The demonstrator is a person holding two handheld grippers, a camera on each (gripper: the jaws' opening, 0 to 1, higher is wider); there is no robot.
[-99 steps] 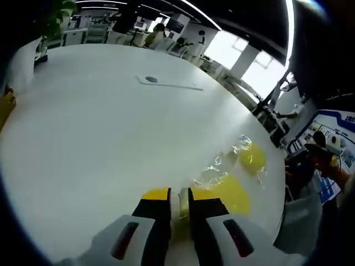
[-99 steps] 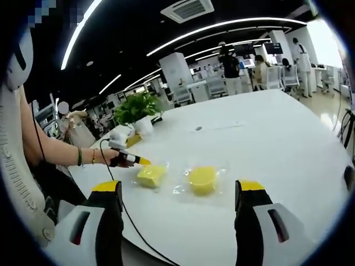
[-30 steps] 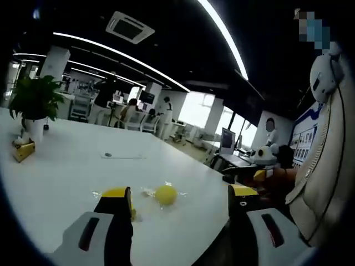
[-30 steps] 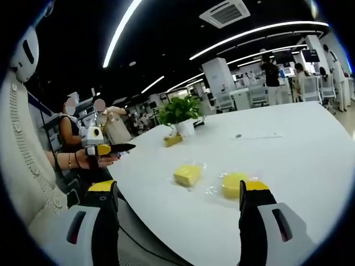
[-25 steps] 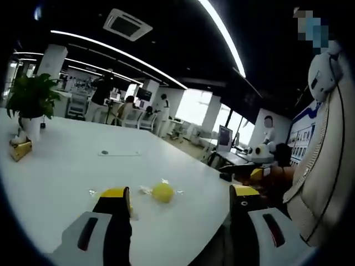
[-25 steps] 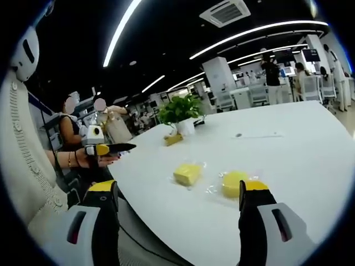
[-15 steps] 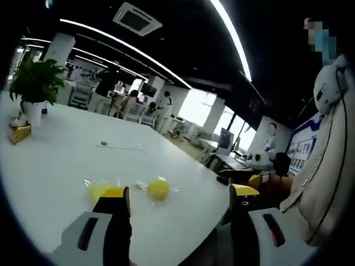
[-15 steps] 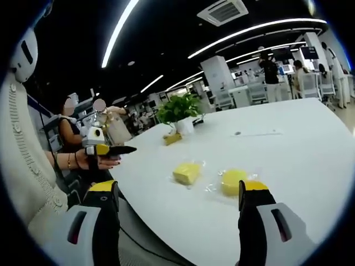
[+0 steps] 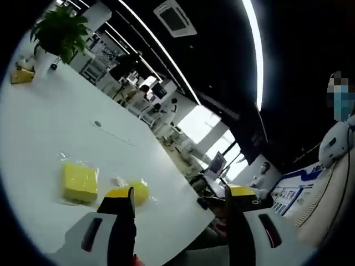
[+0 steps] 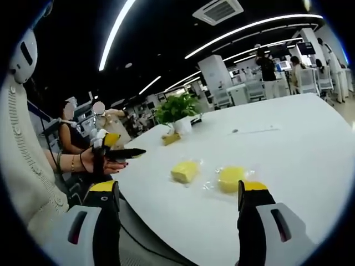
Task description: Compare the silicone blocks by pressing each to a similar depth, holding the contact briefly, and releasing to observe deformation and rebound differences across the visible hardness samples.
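Two yellow silicone blocks lie on the white table (image 10: 288,149), each in a clear wrapper; in the right gripper view the square block (image 10: 184,171) sits to the left and the round block (image 10: 232,178) just to its right, near each other but apart; in the left gripper view the square block (image 9: 79,182) lies left of the round block (image 9: 138,192), whose lower part is hidden behind the left finger tip.

The left gripper (image 9: 177,204) is held off the table with its fingers spread wide and nothing between them; its yellow-tipped fingers rise from the bottom of its own view, the right one against the dark room past the table edge. In the right gripper view the left gripper (image 10: 121,152) shows at the left, held in a hand (image 10: 91,162) beyond the table's near edge, well apart from both blocks.

The right gripper (image 10: 179,191) is likewise released, fingers wide apart and empty, above the near table edge; its right finger tip overlaps the round block's lower right in the view, though whether they touch cannot be told.

A potted plant (image 10: 176,111) stands further back on the table, with a small yellow thing (image 10: 170,139) just in front of it; the plant (image 9: 57,34) also shows at the upper left of the left gripper view. People sit and stand in the background.
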